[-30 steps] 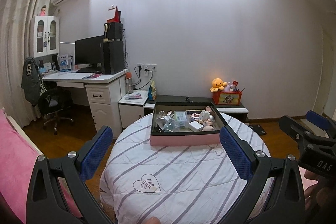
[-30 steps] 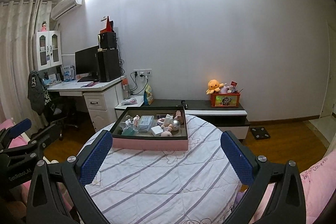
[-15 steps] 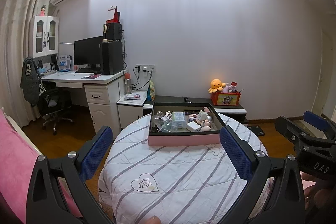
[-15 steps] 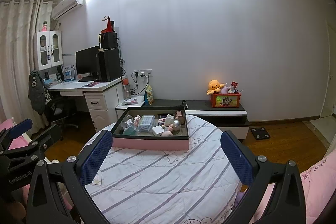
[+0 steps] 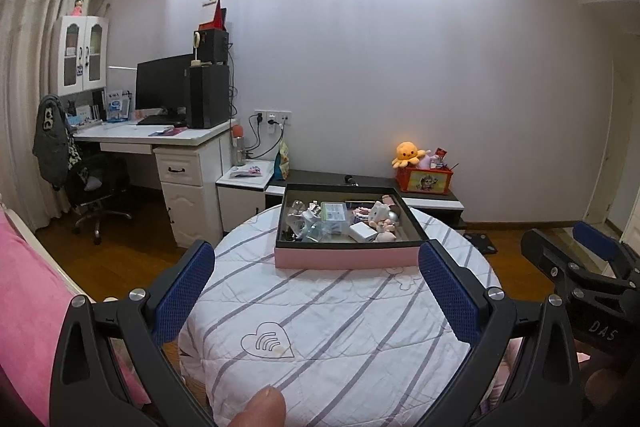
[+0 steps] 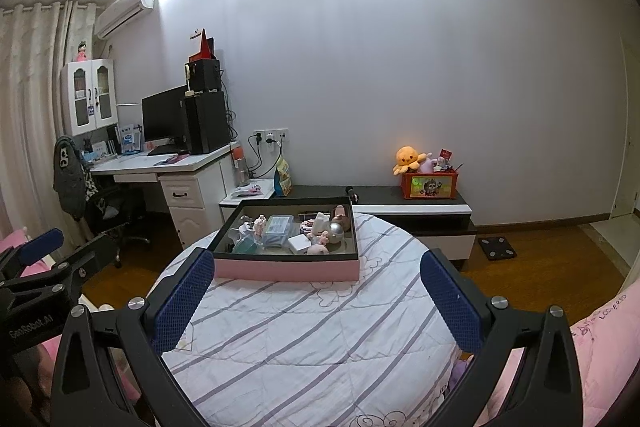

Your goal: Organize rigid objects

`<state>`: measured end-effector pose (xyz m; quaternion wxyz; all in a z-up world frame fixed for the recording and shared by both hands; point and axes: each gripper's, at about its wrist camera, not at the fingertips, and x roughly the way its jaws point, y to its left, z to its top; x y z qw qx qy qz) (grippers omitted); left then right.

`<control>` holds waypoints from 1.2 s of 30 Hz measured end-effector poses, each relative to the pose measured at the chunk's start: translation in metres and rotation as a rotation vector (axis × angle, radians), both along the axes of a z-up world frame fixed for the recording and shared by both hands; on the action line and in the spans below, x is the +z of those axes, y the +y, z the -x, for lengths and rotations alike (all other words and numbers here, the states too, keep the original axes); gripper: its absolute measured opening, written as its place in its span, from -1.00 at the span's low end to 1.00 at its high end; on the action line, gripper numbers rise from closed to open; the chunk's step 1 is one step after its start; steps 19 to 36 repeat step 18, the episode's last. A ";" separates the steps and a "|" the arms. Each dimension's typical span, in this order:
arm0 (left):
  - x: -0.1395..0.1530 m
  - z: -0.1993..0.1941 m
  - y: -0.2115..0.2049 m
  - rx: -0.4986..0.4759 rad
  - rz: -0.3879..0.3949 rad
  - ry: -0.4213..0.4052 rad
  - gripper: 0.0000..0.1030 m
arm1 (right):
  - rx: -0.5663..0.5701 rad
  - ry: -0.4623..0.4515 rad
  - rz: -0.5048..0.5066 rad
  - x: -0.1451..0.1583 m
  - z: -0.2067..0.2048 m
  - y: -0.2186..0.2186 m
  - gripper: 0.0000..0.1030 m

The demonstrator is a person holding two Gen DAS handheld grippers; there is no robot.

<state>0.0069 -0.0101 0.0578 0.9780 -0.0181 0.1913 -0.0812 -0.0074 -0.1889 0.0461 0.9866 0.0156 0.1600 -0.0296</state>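
Observation:
A pink box with a dark inside (image 5: pixel 348 259) (image 6: pixel 286 270) sits at the far side of a round table under a striped white cloth (image 5: pixel 332 331) (image 6: pixel 304 339). It holds several small items: a clear plastic case (image 5: pixel 335 211) (image 6: pixel 277 227), a white block (image 5: pixel 363 231) (image 6: pixel 301 243), small pink and white figures (image 5: pixel 382 223). My left gripper (image 5: pixel 316 291) is open, well short of the box, nothing between its fingers. My right gripper (image 6: pixel 316 297) is open too, equally empty. Each gripper shows at the edge of the other's view.
A white desk (image 5: pixel 160 139) with monitor and office chair (image 5: pixel 96 187) stands at the left. A low dark cabinet (image 6: pixel 412 203) behind the table carries an orange toy box (image 6: pixel 430 185). Pink bedding (image 5: pixel 28 291) lies at the left and right (image 6: pixel 600 347). Wooden floor surrounds the table.
Both grippers have risen and drawn back slightly, so the box sits a little lower and smaller in view. Both stay open and empty.

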 end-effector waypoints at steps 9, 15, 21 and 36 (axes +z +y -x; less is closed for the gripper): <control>-0.003 0.000 -0.004 0.022 -0.041 -0.014 1.00 | -0.005 0.007 -0.006 -0.005 -0.001 0.000 1.00; -0.005 0.002 -0.002 0.007 -0.024 -0.022 1.00 | -0.007 0.013 -0.007 -0.006 -0.002 0.000 1.00; -0.005 0.004 -0.002 0.014 -0.026 -0.035 1.00 | -0.008 0.015 -0.008 -0.007 -0.003 0.000 1.00; -0.005 0.004 -0.002 0.014 -0.026 -0.035 1.00 | -0.008 0.015 -0.008 -0.007 -0.003 0.000 1.00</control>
